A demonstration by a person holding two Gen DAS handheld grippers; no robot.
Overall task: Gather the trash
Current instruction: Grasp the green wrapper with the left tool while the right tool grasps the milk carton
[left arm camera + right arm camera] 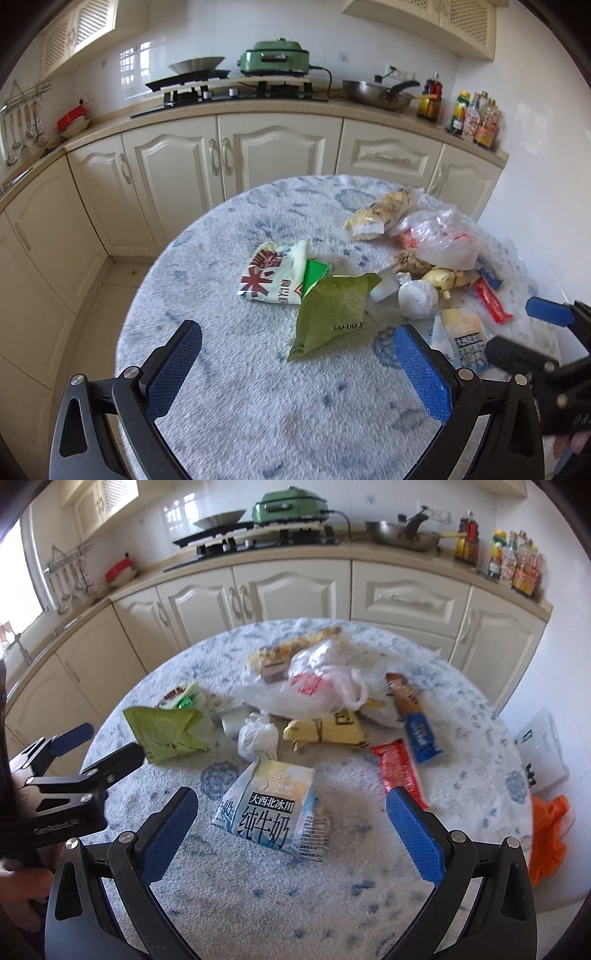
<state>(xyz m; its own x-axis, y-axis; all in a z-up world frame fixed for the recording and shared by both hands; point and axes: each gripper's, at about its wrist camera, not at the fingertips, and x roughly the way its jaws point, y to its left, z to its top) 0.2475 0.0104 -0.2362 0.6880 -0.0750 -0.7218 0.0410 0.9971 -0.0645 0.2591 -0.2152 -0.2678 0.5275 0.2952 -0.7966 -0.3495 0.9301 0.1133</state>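
Crumpled wrappers [334, 731], milk pouch [271, 808], seemingly flat on the table.

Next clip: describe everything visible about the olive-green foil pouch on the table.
The olive-green foil pouch is a matte, crinkled, flattened packet with small dark print near one edge and a zigzag-cut sealed end. It looks empty or nearly so. It lies tilted on the fuzzy white-and-blue tablecloth, its upper edge overlapping the bright green wrapper beside the white red-printed bag. Neither gripper touches it; the left gripper hovers near it, jaws open.
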